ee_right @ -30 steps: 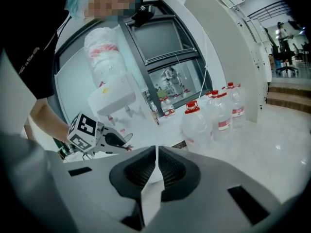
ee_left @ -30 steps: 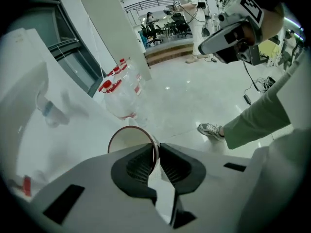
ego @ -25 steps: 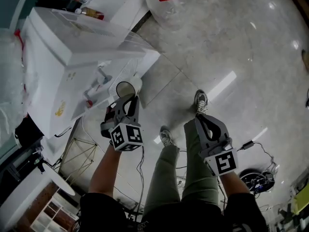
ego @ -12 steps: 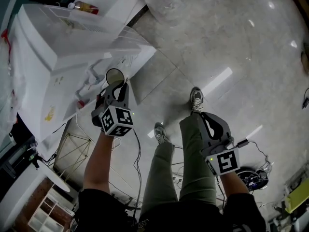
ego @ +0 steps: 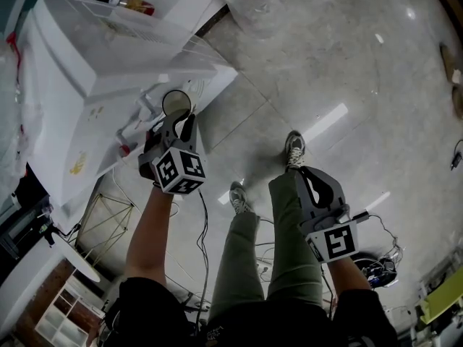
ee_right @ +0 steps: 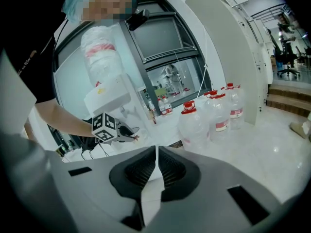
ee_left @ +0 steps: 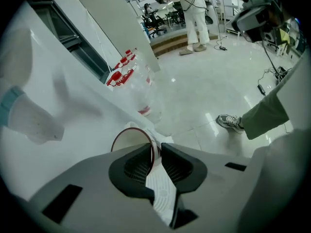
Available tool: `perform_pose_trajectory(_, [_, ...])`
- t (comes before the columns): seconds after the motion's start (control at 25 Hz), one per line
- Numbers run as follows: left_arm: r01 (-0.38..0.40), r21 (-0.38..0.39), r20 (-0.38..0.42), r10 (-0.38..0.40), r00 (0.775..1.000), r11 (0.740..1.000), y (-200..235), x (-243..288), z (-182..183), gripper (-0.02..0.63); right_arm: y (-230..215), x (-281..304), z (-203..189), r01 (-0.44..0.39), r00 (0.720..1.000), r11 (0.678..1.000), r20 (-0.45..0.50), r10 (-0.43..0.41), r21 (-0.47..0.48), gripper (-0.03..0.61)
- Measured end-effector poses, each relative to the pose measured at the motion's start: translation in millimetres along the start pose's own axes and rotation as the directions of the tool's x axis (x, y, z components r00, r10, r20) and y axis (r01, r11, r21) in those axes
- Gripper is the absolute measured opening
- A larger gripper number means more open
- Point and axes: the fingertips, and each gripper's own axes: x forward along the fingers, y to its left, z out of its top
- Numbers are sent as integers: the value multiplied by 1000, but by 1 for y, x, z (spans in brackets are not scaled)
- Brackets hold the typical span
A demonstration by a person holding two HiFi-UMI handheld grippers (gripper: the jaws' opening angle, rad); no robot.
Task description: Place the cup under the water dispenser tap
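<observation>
The right gripper (ego: 304, 175) (ee_right: 156, 150) hung low beside the person's right leg (ego: 289, 251), its jaws closed to a thin slit with nothing between them. The left gripper (ego: 178, 124) (ee_left: 156, 147) reached out and downward at the dispenser (ego: 87, 63). Its jaws were narrow and opening, with the cup's wall between them: one pad inside the mouth, the other against the outer side. The cup (ego: 176, 103) (ee_left: 130, 141) was a white paper one with a thin dark-red rim and a pale tan inside, and nothing could be seen in it. It was tilted so that its round mouth faced the cameras. It sat at the dispenser's white front, just beside the taps (ego: 142, 116); whether its base rested on anything could not be told. In the left gripper view a blurred white tap with a bluish band (ee_left: 26, 118) stood to the cup's left. Farther off, big clear bottles (ee_left: 136, 84) (ee_right: 195, 124) with red caps stood on the glossy grey floor (ego: 347, 71).
</observation>
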Motion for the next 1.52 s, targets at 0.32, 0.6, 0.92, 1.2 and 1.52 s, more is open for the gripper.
perform_pose_trajectory(0.32, [-72, -34, 64, 74, 995, 997, -1, -12, 5, 164, 9, -6, -2, -3, 1000, 1000, 6, 3, -11, 46])
perform_pose_trajectory(0.6, [-94, -110, 183, 113, 976, 989, -14, -59, 23, 178, 32, -15, 7, -9, 1000, 999, 25, 10, -32, 46])
perform_pose_trajectory(0.92, [-75, -305, 349, 185, 919, 949, -25, -149, 32, 132, 79, -31, 23, 7, 997, 998, 72, -3, -67, 45])
perform_pose_trajectory(1.2, [-69, -374, 496, 263, 827, 925, -12, -256, 30, 32, 143, -58, 42, 29, 992, 997, 126, -20, -78, 46])
perform_pose_trajectory(1.52, [-41, -373, 578, 267, 771, 927, -20, -388, 4, 20, 228, -118, 77, 92, 981, 993, 177, -78, -73, 46])
